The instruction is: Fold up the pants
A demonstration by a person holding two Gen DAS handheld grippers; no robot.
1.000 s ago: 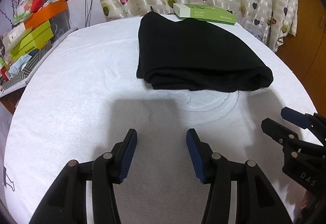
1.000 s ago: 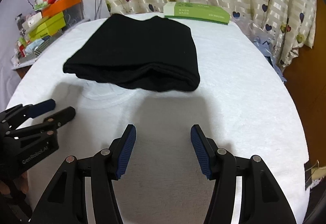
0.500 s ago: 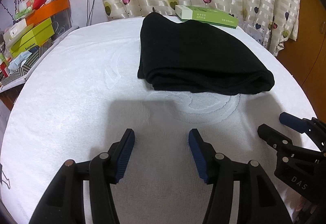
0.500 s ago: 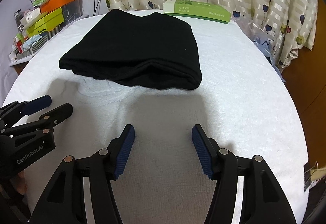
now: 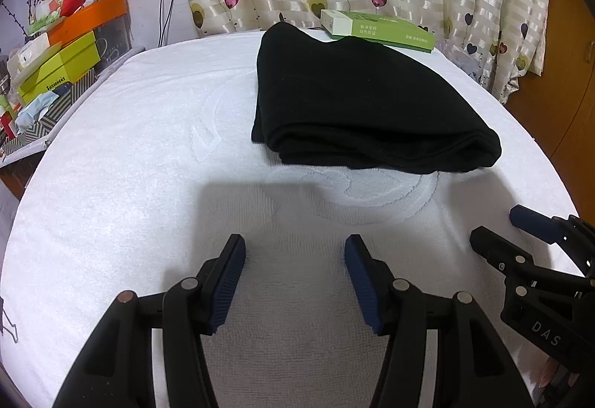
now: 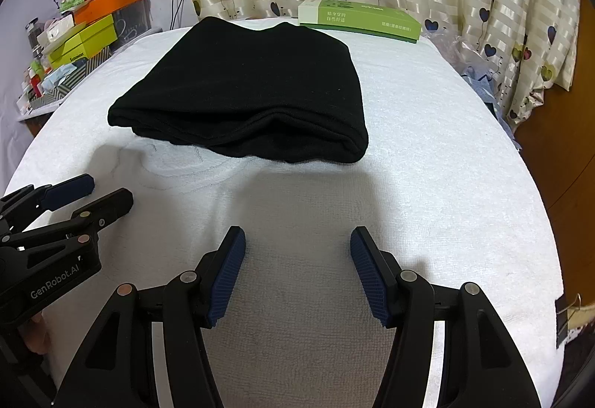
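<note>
Pants [image 5: 357, 99] folded, soft, limp, light; layered near edge likely the best hold. Left gripper [image 5: 293, 281] and right gripper [image 6: 297, 278] fingers wide, empty.

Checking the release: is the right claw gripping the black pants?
No, the right claw is open over the white towel, apart from the folded black pants.

One folded pair of pants [image 5: 364, 103], one green box [image 5: 379, 30], two grippers.
</note>
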